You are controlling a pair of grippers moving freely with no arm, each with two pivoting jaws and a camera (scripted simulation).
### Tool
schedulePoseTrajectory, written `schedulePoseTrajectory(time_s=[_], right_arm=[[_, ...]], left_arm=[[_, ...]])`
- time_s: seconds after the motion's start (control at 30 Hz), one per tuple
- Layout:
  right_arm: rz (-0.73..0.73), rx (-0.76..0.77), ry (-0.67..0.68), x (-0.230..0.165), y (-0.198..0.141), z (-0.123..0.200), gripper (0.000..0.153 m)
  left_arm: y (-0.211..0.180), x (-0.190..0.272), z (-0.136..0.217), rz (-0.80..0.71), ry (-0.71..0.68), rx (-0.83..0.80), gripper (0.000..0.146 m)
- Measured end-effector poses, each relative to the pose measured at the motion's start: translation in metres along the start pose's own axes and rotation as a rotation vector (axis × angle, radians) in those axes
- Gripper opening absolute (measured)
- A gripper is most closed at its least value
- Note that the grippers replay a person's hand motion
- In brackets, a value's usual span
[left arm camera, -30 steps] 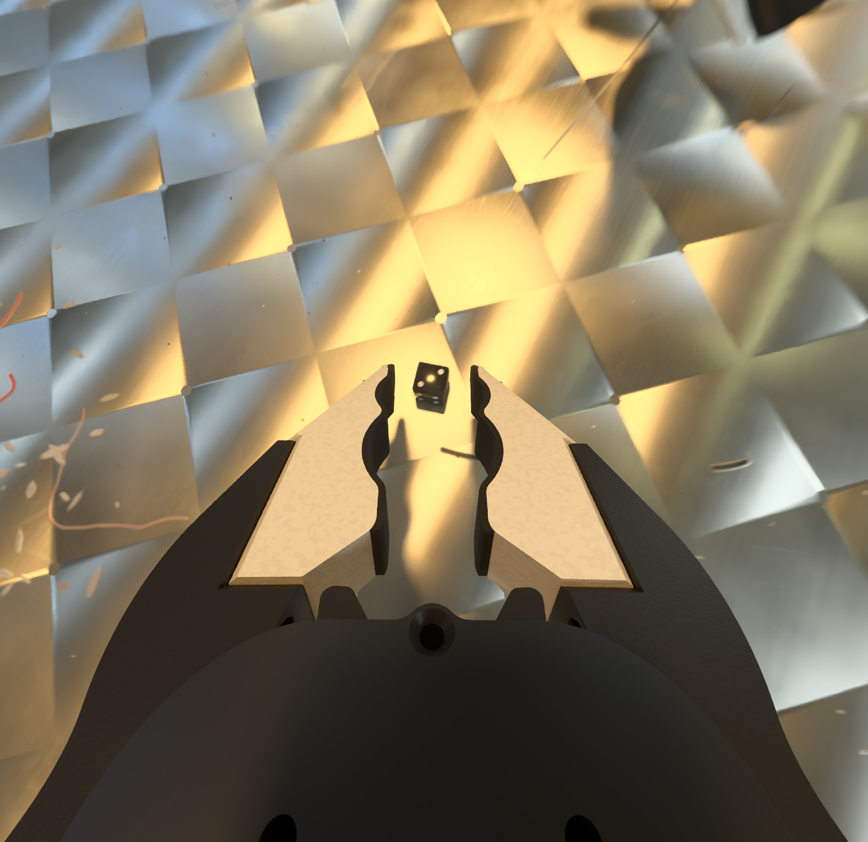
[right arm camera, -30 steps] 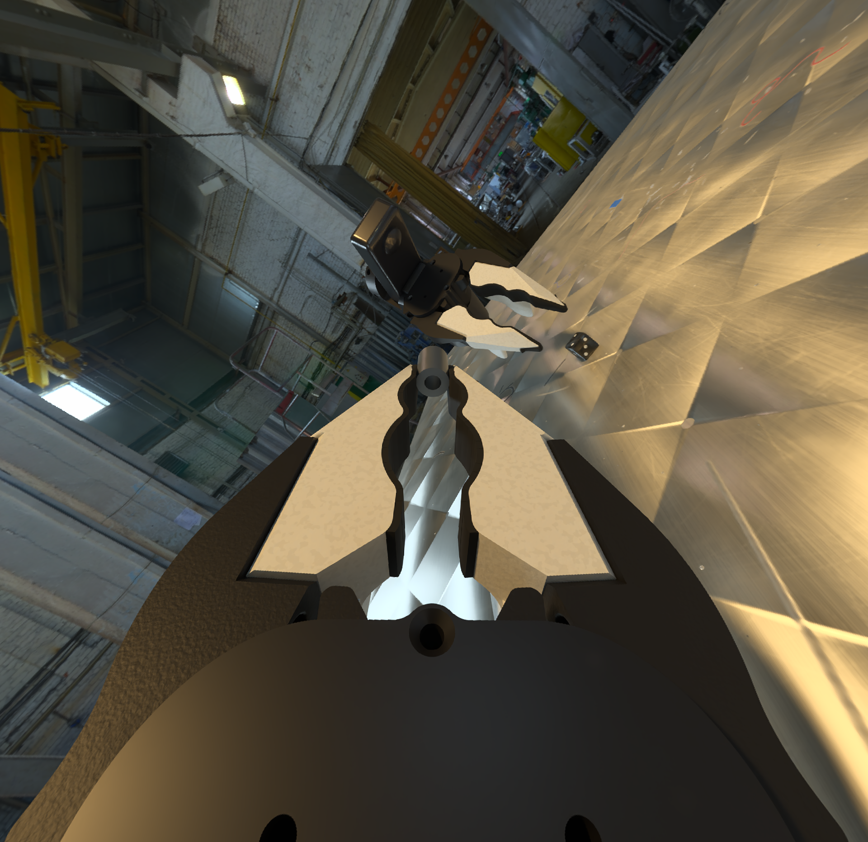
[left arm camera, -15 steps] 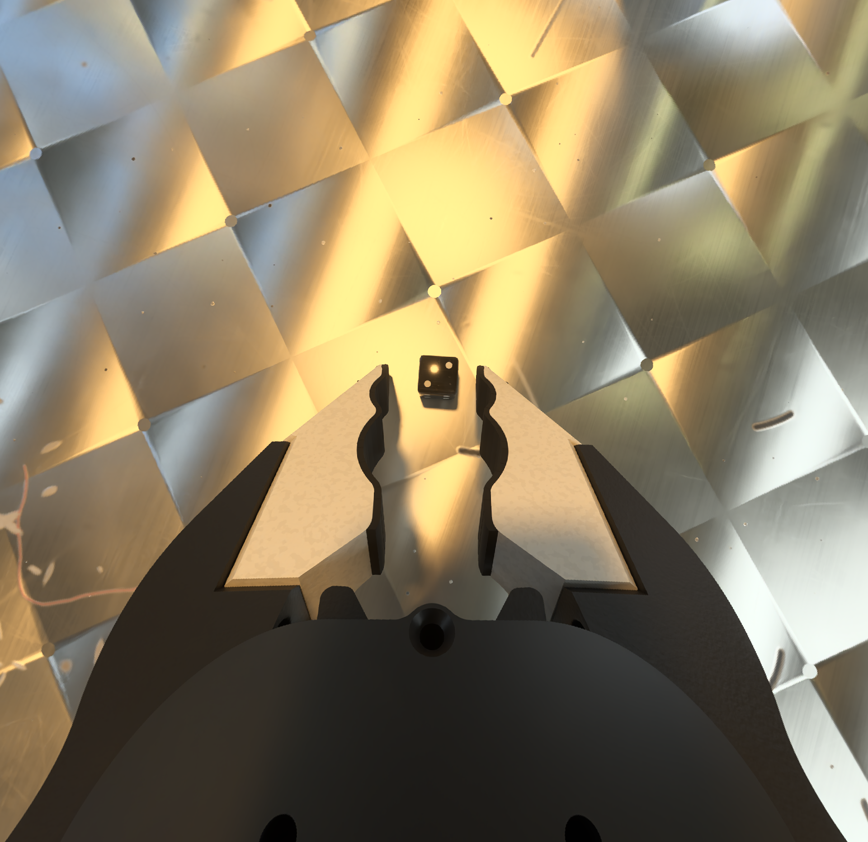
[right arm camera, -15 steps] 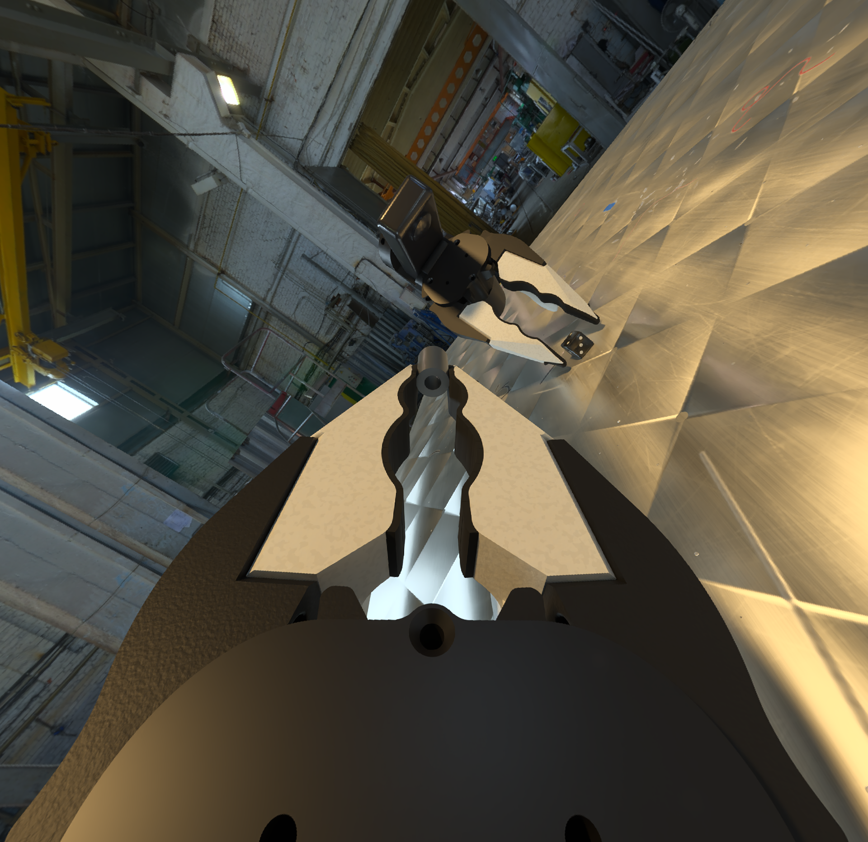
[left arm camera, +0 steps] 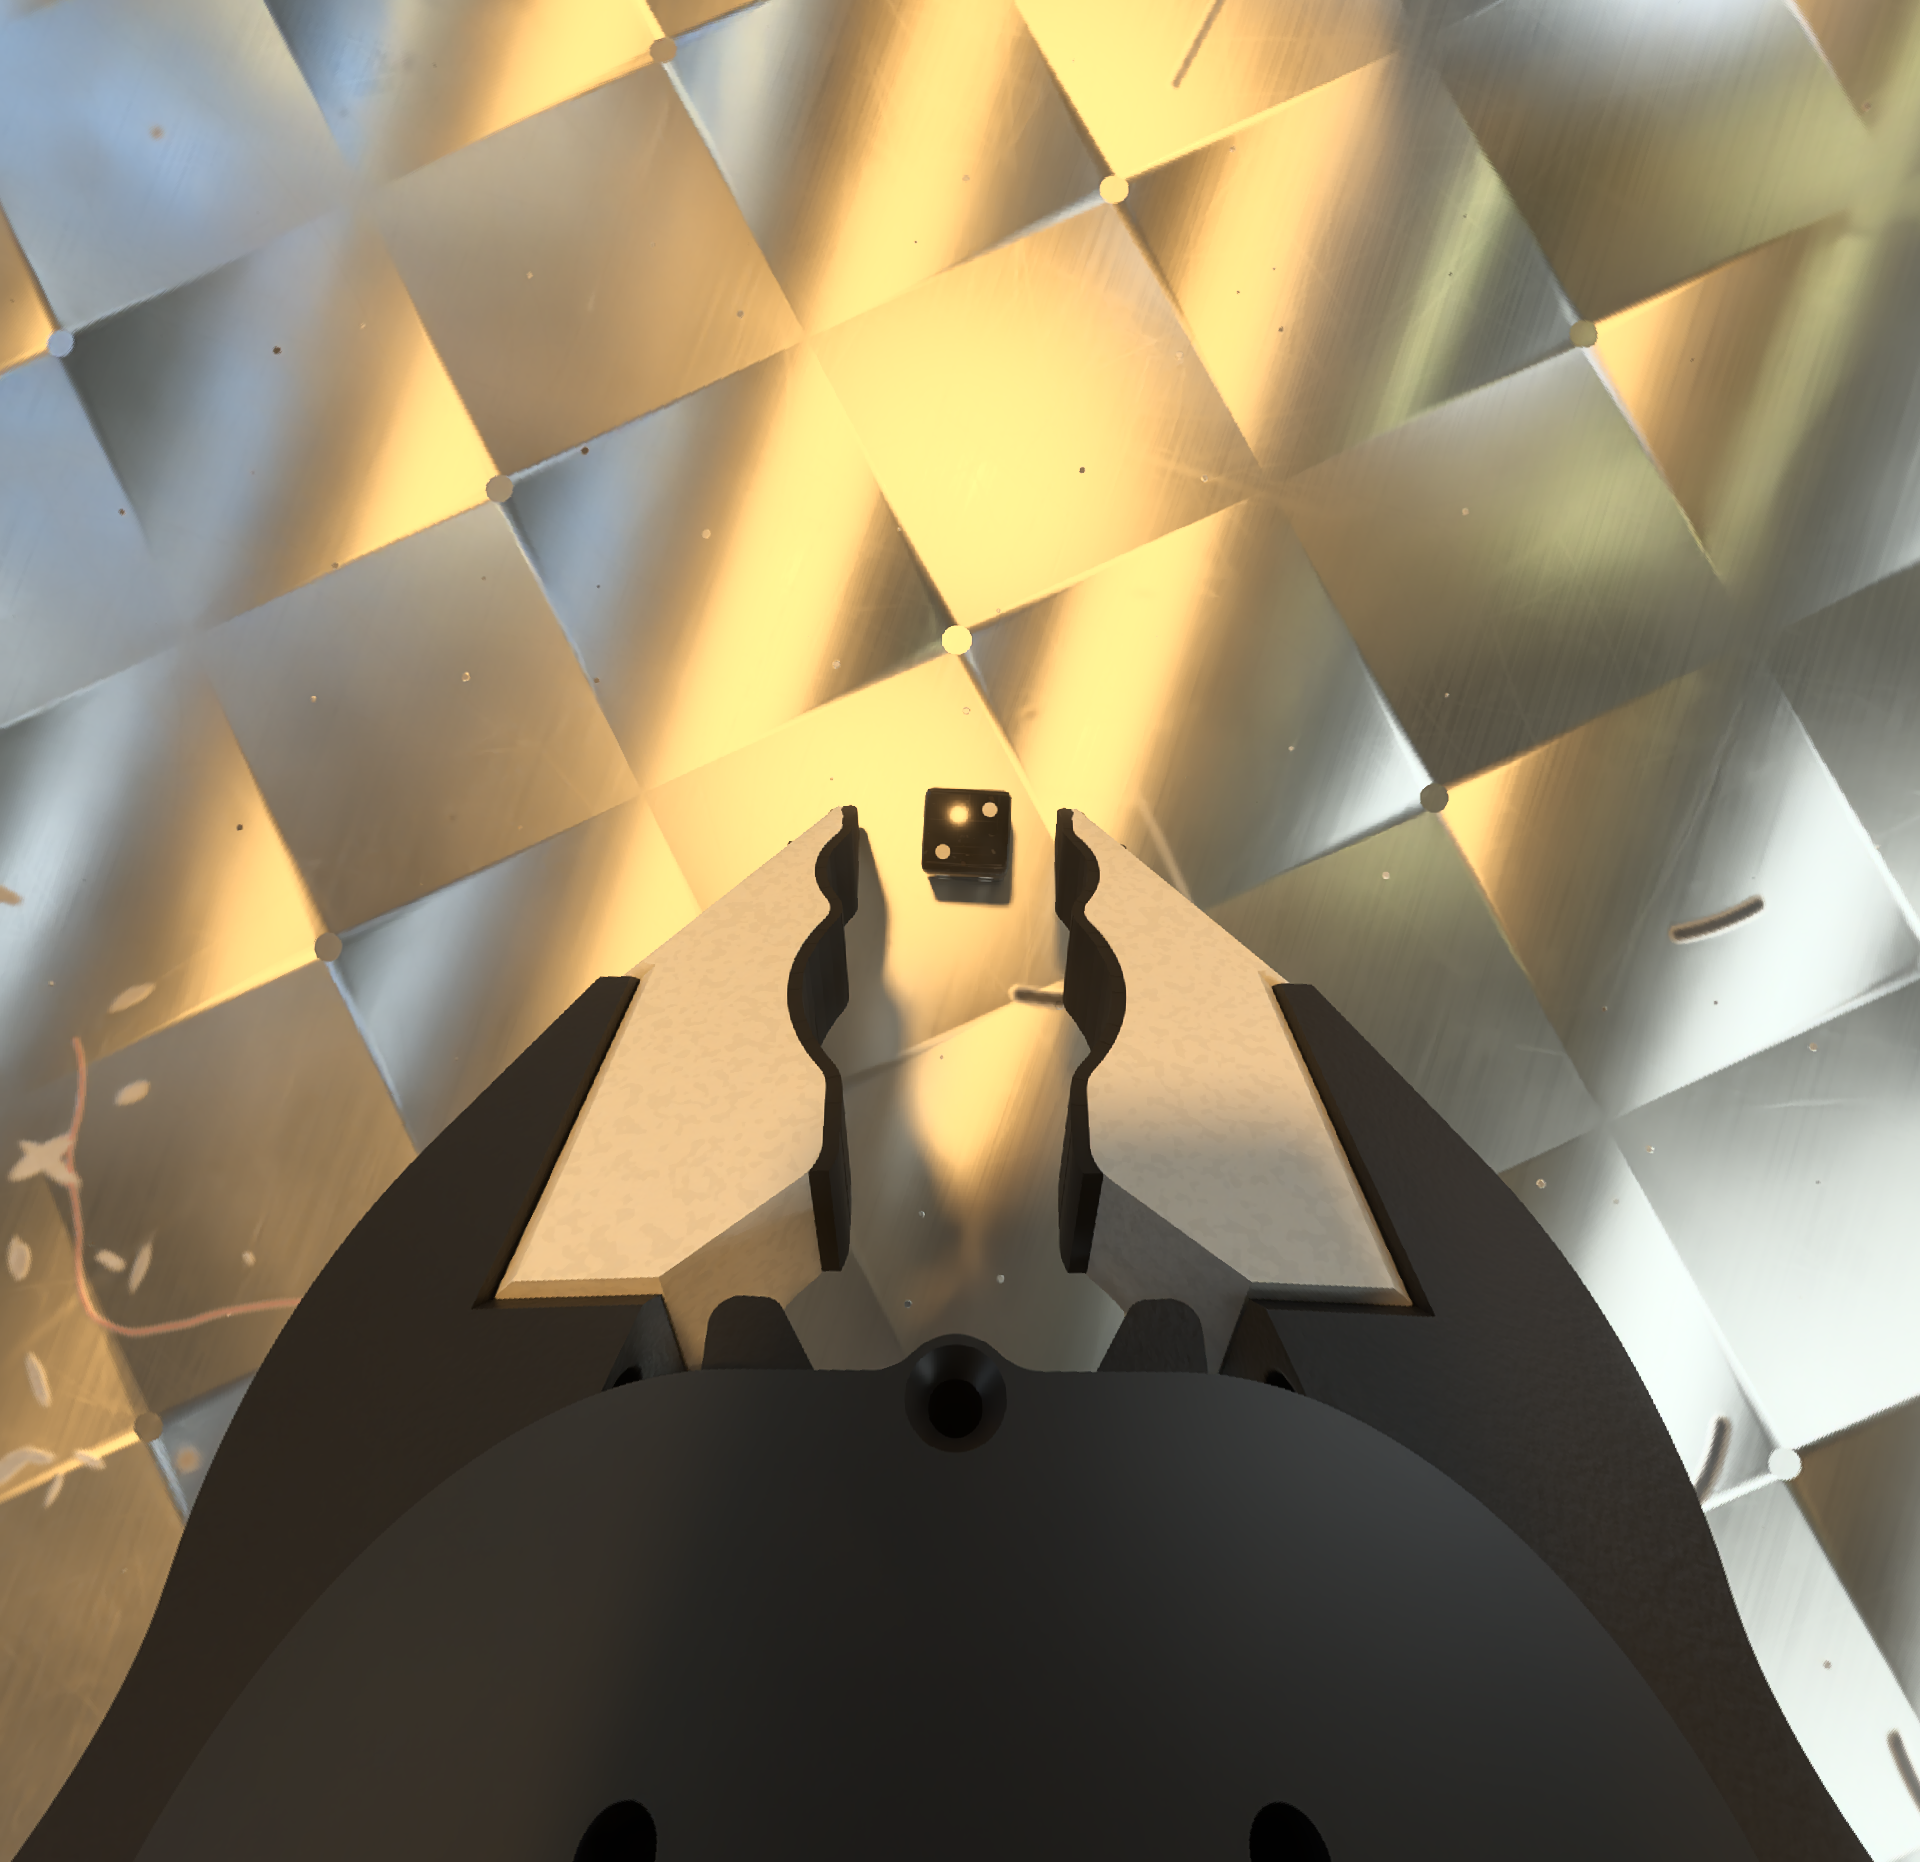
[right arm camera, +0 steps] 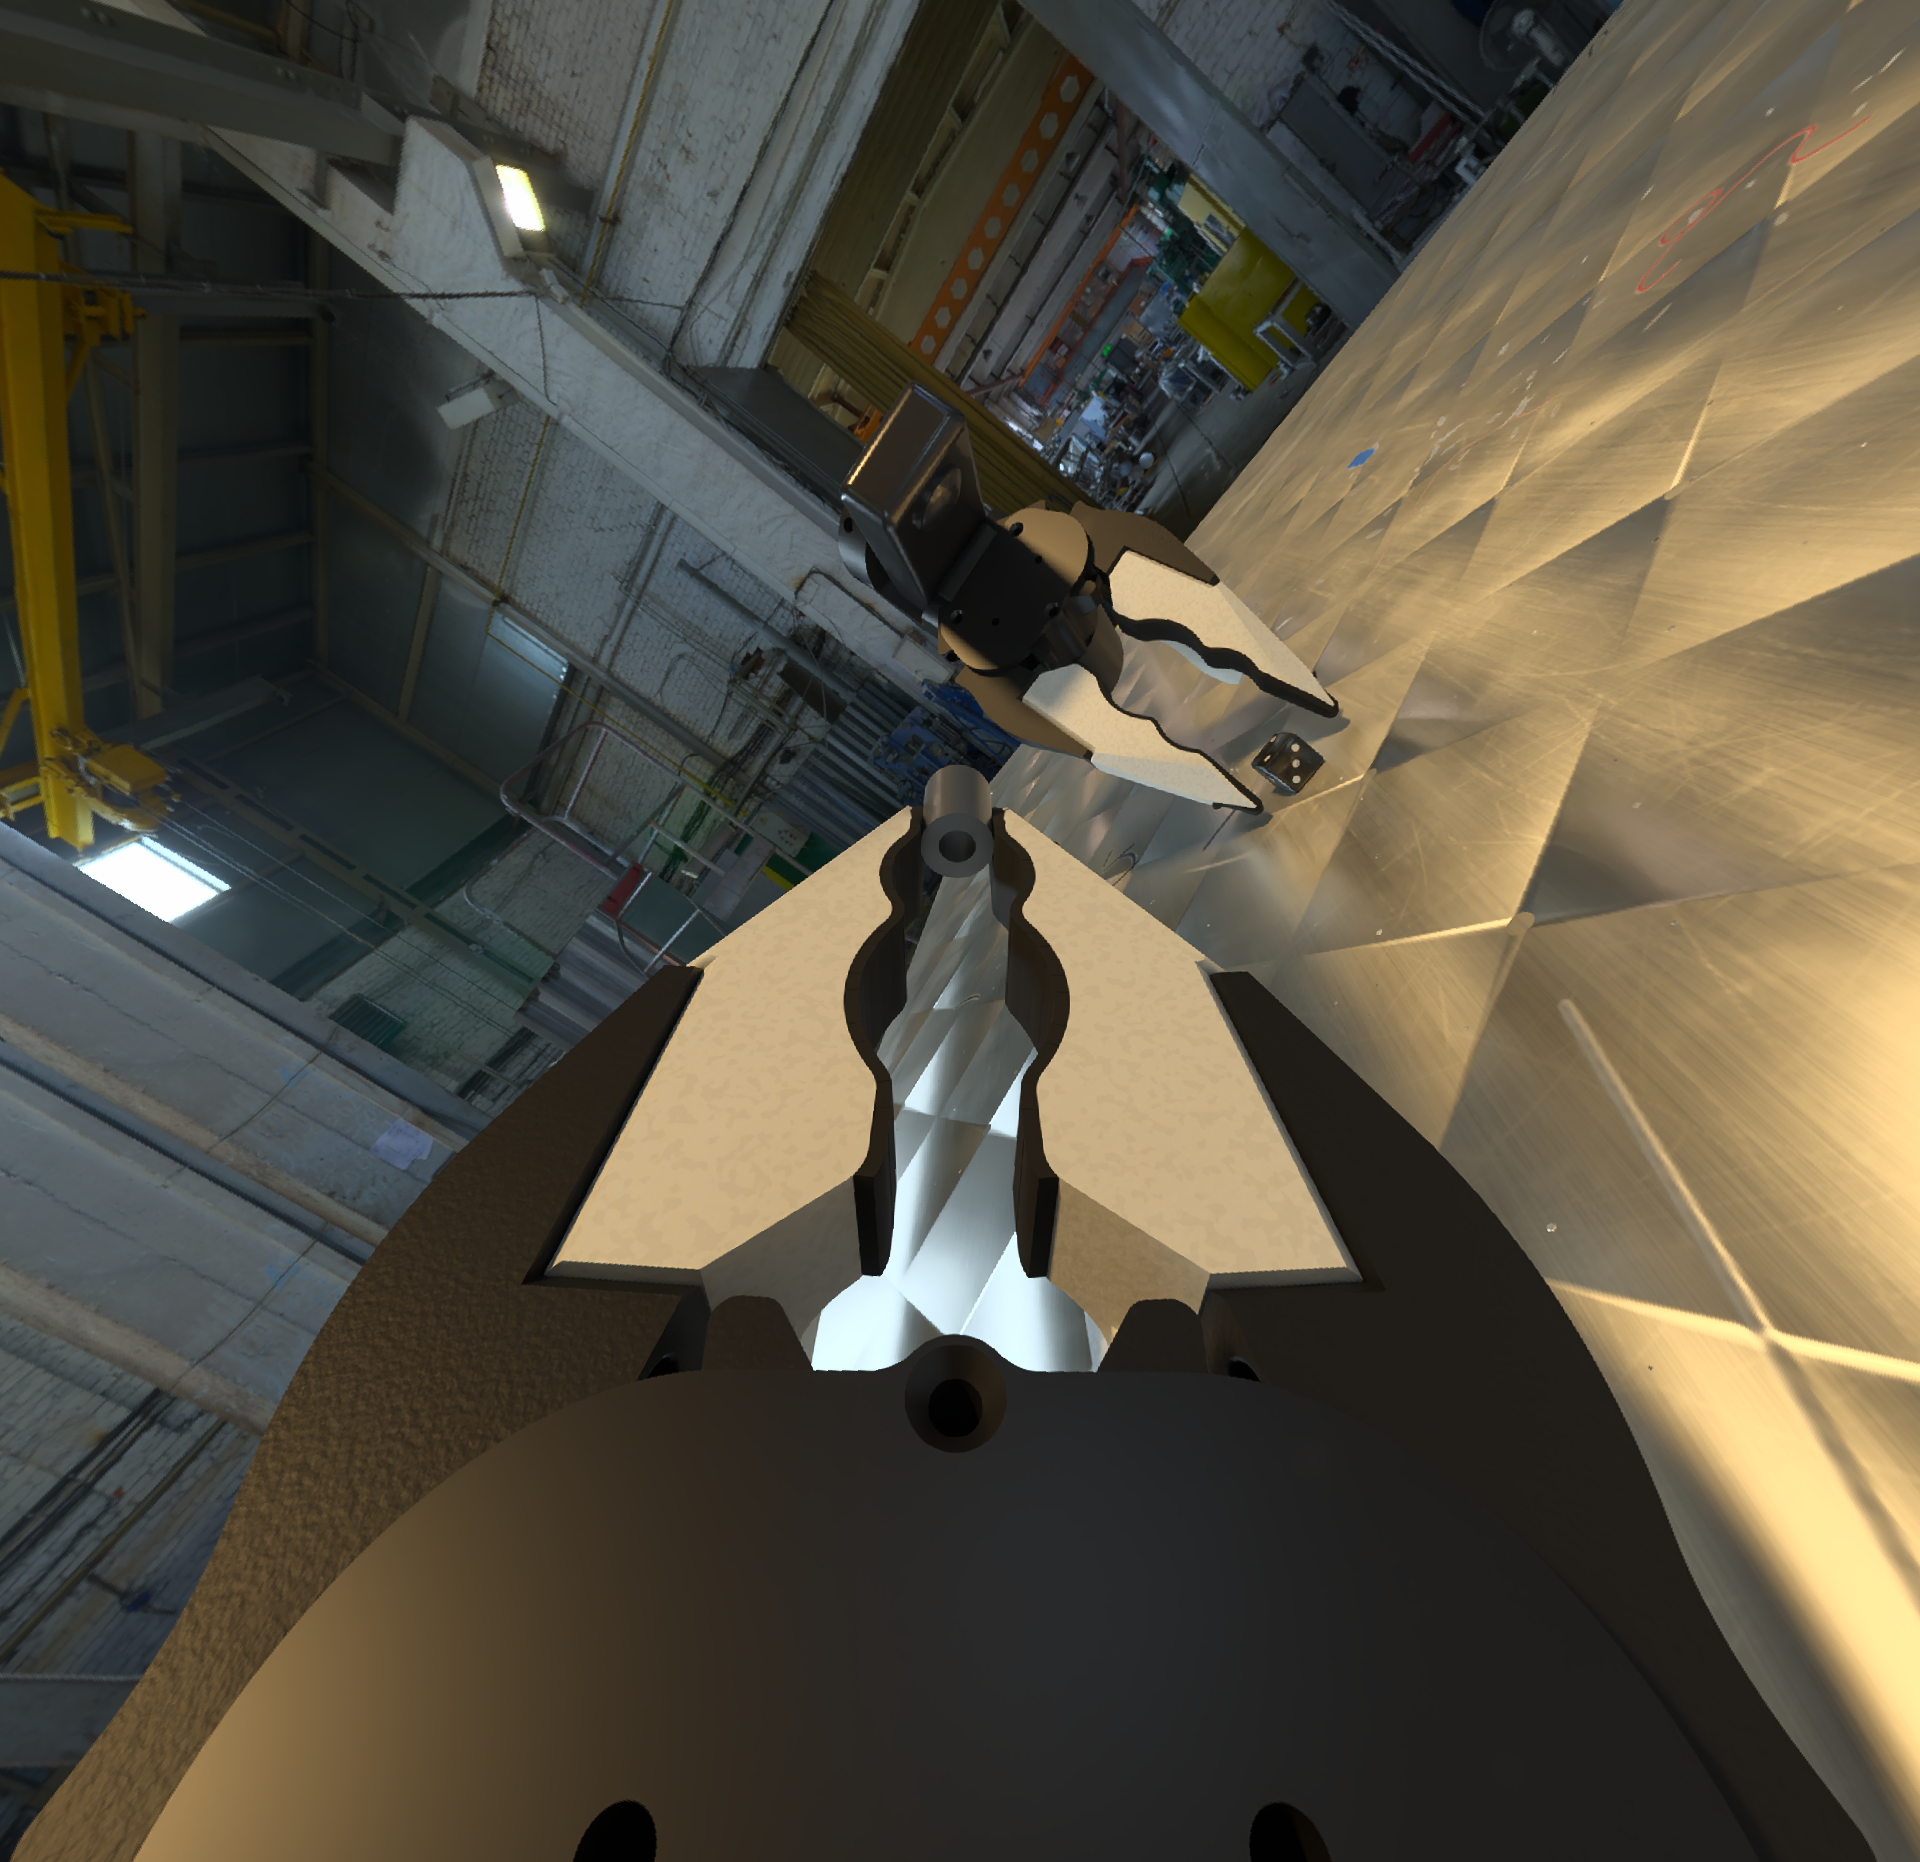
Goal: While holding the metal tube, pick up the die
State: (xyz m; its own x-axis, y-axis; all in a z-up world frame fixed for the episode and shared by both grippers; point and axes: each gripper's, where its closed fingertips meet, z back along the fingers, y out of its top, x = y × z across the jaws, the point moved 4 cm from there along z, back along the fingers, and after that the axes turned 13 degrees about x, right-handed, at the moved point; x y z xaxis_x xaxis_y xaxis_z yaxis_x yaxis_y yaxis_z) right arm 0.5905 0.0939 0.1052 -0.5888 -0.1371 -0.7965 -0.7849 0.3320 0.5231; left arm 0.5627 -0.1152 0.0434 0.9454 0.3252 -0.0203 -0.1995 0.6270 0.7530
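A small black die [left arm camera: 966, 828] with pale pips lies on the shiny metal tiled surface [left arm camera: 1039, 462]. My left gripper [left arm camera: 956, 823] is open, pointing down at the surface, and the die sits between its two fingertips without touching either. In the right wrist view the die [right arm camera: 1288, 763] lies just past the left gripper [right arm camera: 1294, 758], between its tips. My right gripper [right arm camera: 958, 844] is shut on a short grey metal tube [right arm camera: 956, 830], held at its fingertips with the open end facing the camera, off the surface.
Thin scratches, a reddish thread [left arm camera: 94, 1241] and pale flecks mark the metal surface at the left. A small dark sliver [left arm camera: 1034, 994] lies near my left gripper's right finger. In the right wrist view a factory hall fills the left and the surface [right arm camera: 1662, 669] the right.
My left gripper has tilted further down and closed in on the die, which now sits between its tips. My right gripper has held still with the tube.
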Motion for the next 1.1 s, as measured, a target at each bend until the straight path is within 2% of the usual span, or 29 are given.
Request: schedulePoseTrajectory(time_s=[1.1], right_arm=[[0.000, 0.024, -0.019, 0.0026, 0.0023, 0.0014, 0.011]], left_arm=[[0.0011, 0.0011, -0.0004, 0.001, 0.026, -0.028, 0.038]])
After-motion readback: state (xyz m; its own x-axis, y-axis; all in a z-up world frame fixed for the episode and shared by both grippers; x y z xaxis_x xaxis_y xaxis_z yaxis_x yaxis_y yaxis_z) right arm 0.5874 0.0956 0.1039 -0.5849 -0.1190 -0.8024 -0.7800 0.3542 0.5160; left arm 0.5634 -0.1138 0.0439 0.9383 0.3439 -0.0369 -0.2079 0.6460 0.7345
